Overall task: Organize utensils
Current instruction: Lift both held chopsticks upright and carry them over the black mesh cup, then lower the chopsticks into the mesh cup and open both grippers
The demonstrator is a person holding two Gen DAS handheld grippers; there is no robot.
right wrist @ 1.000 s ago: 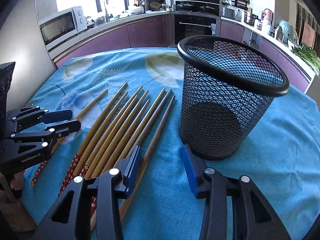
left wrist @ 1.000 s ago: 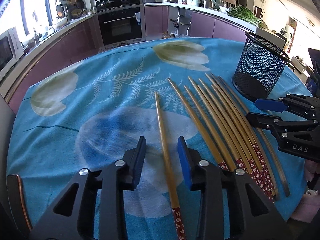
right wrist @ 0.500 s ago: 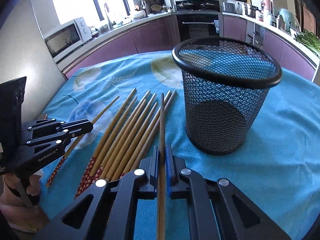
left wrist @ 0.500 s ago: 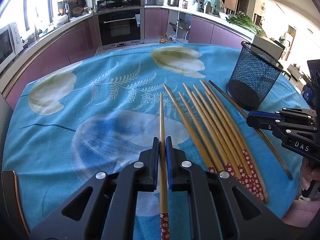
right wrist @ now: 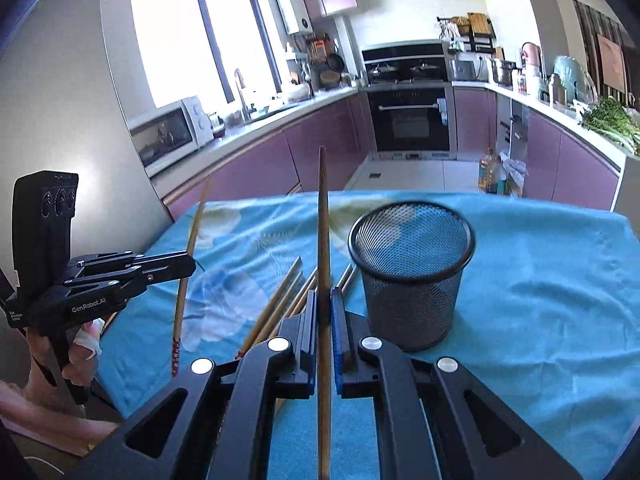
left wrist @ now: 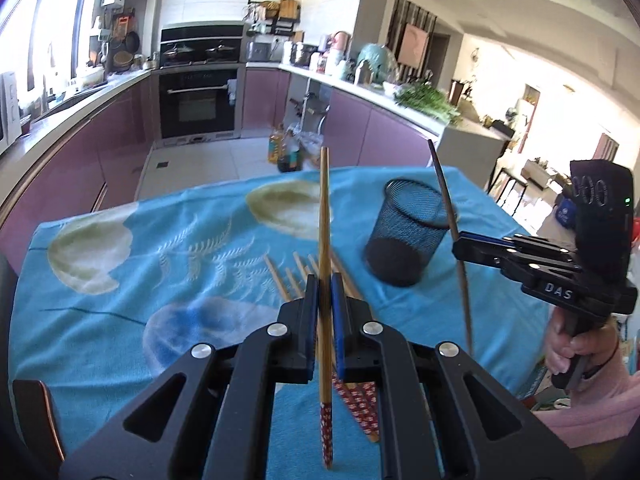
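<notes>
Our left gripper (left wrist: 325,292) was clamped on a pale chopstick (left wrist: 325,220), its blue pads (left wrist: 339,320) pressed against the wood from either side. We saw that stick lifted clear of the cloth (left wrist: 120,272), its thin end pointing up and away toward the kitchen floor and its red flowered end (left wrist: 326,432) hanging below the jaws.

Our right gripper (right wrist: 325,308) was likewise pinched shut on a chopstick, a darker one (right wrist: 323,240), which ran straight up the middle of the right wrist view and passed between the pads. In the left wrist view we saw that same gripper (left wrist: 464,246) out to the right, the dark stick (left wrist: 452,216) standing tilted in it, just beside the mesh cup (left wrist: 408,236) and crossing in front of its rim. A hand (left wrist: 576,352) in a pink sleeve (left wrist: 592,412) held its handle.

From the right wrist view we saw the left gripper (right wrist: 188,266) at the left edge of the table, with the pale stick (right wrist: 192,248) slanting through it.

We found the mesh cup (right wrist: 412,280) upright on the blue flowered cloth (right wrist: 540,280), and we saw nothing standing in it. The remaining chopsticks (right wrist: 280,304) lay side by side on the cloth to the cup's left, near it, partly hidden behind our jaws; their red ends (left wrist: 360,404) pointed toward us.
</notes>
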